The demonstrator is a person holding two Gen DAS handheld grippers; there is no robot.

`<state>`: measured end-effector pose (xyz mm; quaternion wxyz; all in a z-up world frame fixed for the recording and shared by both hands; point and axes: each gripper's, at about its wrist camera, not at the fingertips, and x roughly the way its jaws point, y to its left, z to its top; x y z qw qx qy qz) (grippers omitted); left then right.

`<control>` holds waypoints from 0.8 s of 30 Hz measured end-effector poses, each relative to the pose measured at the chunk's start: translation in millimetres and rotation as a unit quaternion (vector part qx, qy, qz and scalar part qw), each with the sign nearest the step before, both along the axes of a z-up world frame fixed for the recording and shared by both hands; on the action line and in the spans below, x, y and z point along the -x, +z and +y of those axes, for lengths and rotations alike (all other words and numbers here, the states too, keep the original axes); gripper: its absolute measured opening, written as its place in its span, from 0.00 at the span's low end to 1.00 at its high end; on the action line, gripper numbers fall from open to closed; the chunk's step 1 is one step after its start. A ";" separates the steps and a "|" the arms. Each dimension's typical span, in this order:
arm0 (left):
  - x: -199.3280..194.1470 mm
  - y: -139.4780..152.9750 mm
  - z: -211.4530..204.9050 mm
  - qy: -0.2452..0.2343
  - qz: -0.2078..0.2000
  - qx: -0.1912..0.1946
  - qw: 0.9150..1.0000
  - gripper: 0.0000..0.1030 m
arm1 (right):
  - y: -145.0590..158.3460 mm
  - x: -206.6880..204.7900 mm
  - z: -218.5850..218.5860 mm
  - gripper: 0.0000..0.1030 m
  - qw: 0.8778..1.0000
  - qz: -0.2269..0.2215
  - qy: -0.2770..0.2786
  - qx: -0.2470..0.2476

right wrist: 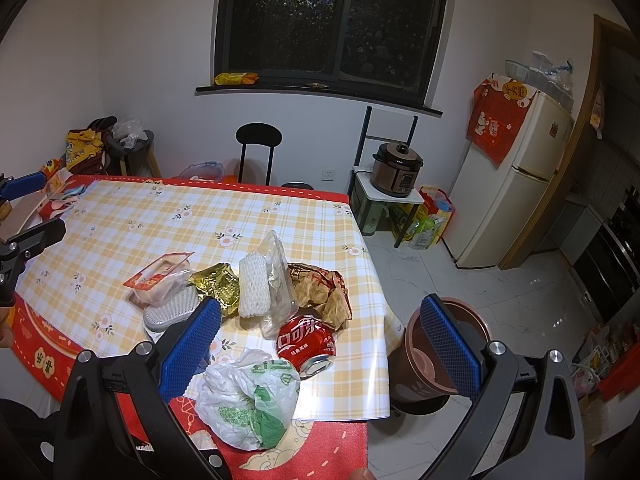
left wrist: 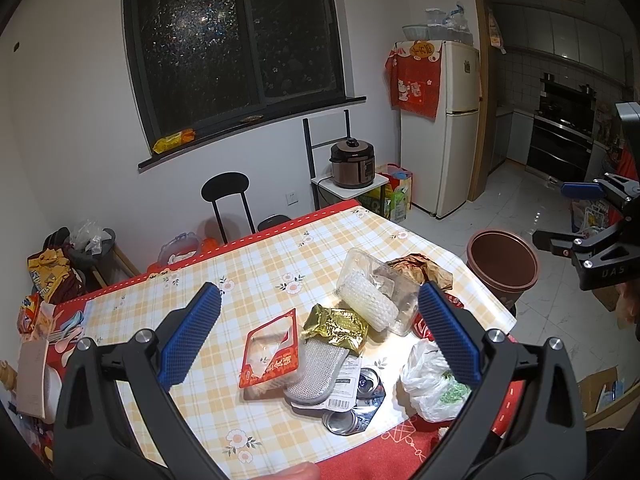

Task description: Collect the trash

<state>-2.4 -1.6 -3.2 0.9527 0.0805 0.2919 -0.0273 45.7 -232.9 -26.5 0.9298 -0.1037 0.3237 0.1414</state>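
Note:
A heap of trash lies on the checked tablecloth (left wrist: 256, 264) near the table's right corner. It holds a red-rimmed plastic tray (left wrist: 270, 350), a gold foil wrapper (left wrist: 336, 326), a clear box with white foam netting (left wrist: 372, 294), brown paper wrapping (right wrist: 320, 286), a crushed red cola can (right wrist: 306, 340), a grey mesh pad (left wrist: 316, 372) and a white-green plastic bag (right wrist: 248, 396). A brown bin (right wrist: 430, 354) stands on the floor beside that corner. My left gripper (left wrist: 320, 336) hovers open above the heap. My right gripper (right wrist: 320, 344) is open over the can and bag.
A black chair (right wrist: 258, 148) stands behind the table. A rice cooker (right wrist: 396, 170) sits on a small shelf next to a white fridge (right wrist: 508, 196). Bags clutter a stool (right wrist: 132, 144) at the far left. White tile floor (right wrist: 480, 280) spreads right of the table.

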 end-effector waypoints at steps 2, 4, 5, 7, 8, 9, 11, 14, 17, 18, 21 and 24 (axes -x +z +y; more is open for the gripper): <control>-0.4 0.1 0.8 0.000 0.000 0.000 1.000 0.95 | 0.1 -0.1 0.9 0.95 1.000 0.000 0.000 0.000; 0.0 -0.3 0.1 0.000 0.000 0.000 1.000 0.95 | 0.1 -0.3 1.3 0.95 1.000 0.000 0.000 0.001; -0.1 -0.2 0.6 0.000 0.000 0.000 1.000 0.95 | 0.0 -0.4 0.9 0.95 1.000 0.001 0.000 0.000; -0.5 0.2 1.5 0.000 0.000 0.000 1.000 0.95 | 0.1 -0.5 1.7 0.95 1.000 0.001 0.000 0.001; -1.1 -1.6 1.5 0.001 0.000 0.001 1.000 0.95 | 0.1 -0.6 1.8 0.95 1.000 0.001 0.000 0.001; -1.2 -1.5 1.7 0.000 0.000 0.001 1.000 0.95 | -0.2 -0.7 1.3 0.95 1.000 0.001 0.000 0.001; -1.0 -1.9 1.5 0.000 0.001 0.002 1.000 0.95 | 0.0 -0.9 2.3 0.95 1.000 0.001 0.000 0.001; -1.7 -4.8 2.9 0.000 0.002 0.005 1.000 0.95 | 0.9 -1.8 2.1 0.95 1.000 0.001 0.000 0.002; -1.6 -8.1 4.0 -0.001 0.003 0.011 1.000 0.95 | -9.4 -1.8 0.3 0.95 1.000 0.003 0.000 0.001; -1.8 -8.7 4.7 -0.001 0.003 0.013 1.000 0.95 | -9.6 -1.9 0.1 0.95 1.000 0.003 0.000 0.001; -1.6 -10.1 8.6 -0.002 0.001 0.027 1.000 0.95 | -10.4 -1.0 -0.7 0.95 1.000 0.003 0.000 -0.003; -2.9 -14.1 12.0 -0.014 0.003 0.049 0.999 0.95 | -29.7 2.5 8.6 0.95 1.000 0.005 0.004 -0.018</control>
